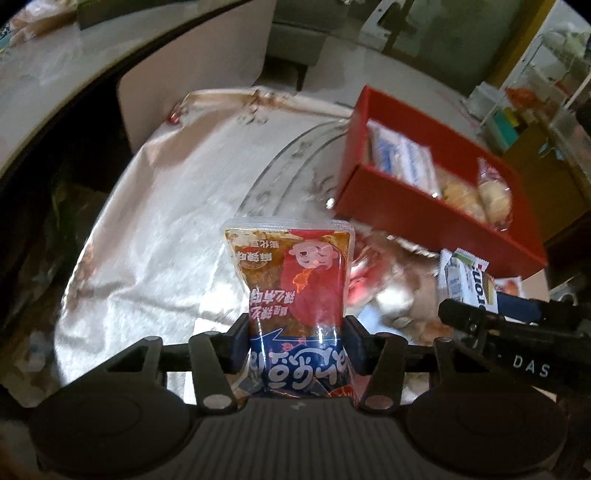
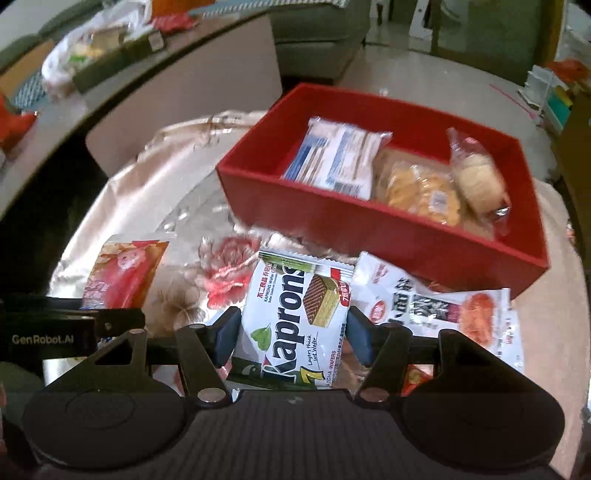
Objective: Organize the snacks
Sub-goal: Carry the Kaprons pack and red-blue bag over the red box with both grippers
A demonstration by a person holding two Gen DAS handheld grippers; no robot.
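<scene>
My left gripper is shut on a red and blue snack packet and holds it above the floral tablecloth; the packet also shows in the right wrist view. My right gripper is shut on a white Kaprons wafer packet, also seen in the left wrist view. A red box stands beyond it and holds a blue-white packet and two clear bags of biscuits. The box shows in the left wrist view at the right.
A white packet with black characters lies on the cloth right of the wafer packet, before the box. A long counter with bags runs at the back left. A sofa stands behind.
</scene>
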